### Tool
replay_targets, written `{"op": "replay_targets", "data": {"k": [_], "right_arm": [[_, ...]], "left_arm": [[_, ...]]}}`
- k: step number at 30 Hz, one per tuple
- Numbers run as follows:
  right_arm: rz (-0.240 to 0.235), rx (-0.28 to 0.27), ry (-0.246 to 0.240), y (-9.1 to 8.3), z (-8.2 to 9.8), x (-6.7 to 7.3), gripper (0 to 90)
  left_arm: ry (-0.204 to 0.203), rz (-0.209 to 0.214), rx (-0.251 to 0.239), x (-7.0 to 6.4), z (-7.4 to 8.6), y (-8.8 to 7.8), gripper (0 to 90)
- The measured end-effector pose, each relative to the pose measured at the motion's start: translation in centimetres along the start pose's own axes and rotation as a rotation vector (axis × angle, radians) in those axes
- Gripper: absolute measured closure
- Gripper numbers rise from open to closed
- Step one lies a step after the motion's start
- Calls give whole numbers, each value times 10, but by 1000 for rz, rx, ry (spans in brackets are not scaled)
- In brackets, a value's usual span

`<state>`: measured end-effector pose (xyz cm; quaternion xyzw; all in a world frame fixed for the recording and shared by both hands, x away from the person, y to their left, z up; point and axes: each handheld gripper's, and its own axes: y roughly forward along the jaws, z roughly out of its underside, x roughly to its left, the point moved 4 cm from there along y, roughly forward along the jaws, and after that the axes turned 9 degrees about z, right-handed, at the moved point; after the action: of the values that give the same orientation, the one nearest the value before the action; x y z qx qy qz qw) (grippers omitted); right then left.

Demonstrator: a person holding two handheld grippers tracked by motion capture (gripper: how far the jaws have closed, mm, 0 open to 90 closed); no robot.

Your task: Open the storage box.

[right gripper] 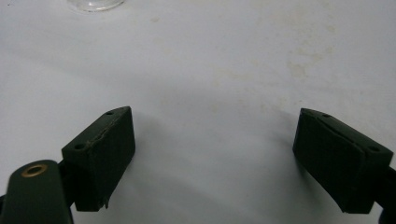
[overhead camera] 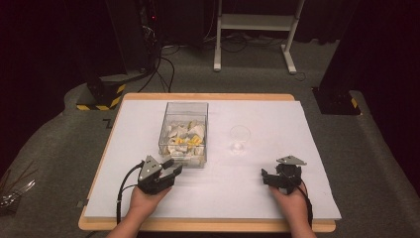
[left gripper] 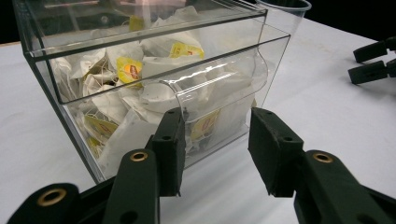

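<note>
Both grippers are resting on the sheet (overhead camera: 257,188) with jaws apart — left gripper (left gripper: 217,140) facing the teabag box (left gripper: 154,84), right gripper (right gripper: 212,154) facing the cup (overhead camera: 240,138).

one clear box (overhead camera: 184,130), many tea bags (overhead camera: 185,139), one cup (overhead camera: 239,137)

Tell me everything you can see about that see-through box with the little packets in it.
The clear box looks like rigid plastic, tall, with an open top. It stands upright on the white table cover, left of a clear cup. Tea bags, white with yellow tags, fill it about halfway. Its near wall has a curved dispensing opening low down. The left tongs, open, sit just before it, not touching.
</note>
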<state>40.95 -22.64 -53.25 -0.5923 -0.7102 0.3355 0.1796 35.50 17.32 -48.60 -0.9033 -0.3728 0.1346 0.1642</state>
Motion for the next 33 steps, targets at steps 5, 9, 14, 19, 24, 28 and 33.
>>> {"op": "replay_targets", "data": {"k": [5, 9, 14, 19, 24, 28, 33], "right_arm": [[1, 0, -1, 0, 0, 0, 130], [1, 1, 1, 0, 0, 0, 130], [2, 0, -1, 0, 0, 0, 131], [1, 0, 0, 0, 0, 0, 131], [1, 0, 0, 0, 0, 0, 132], [2, 0, 0, 0, 0, 0, 132], [1, 0, 0, 0, 0, 0, 132]], "left_arm": [[3, 5, 2, -7, 4, -6, 566], [5, 6, -1, -13, 7, -12, 566], [8, 14, -9, -19, 12, -17, 567], [35, -13, -8, -24, 15, -21, 573], [34, -36, -11, -24, 15, -25, 563], [48, -49, -33, -22, 12, -34, 558], [66, -72, -67, -19, 6, -43, 563]]}}
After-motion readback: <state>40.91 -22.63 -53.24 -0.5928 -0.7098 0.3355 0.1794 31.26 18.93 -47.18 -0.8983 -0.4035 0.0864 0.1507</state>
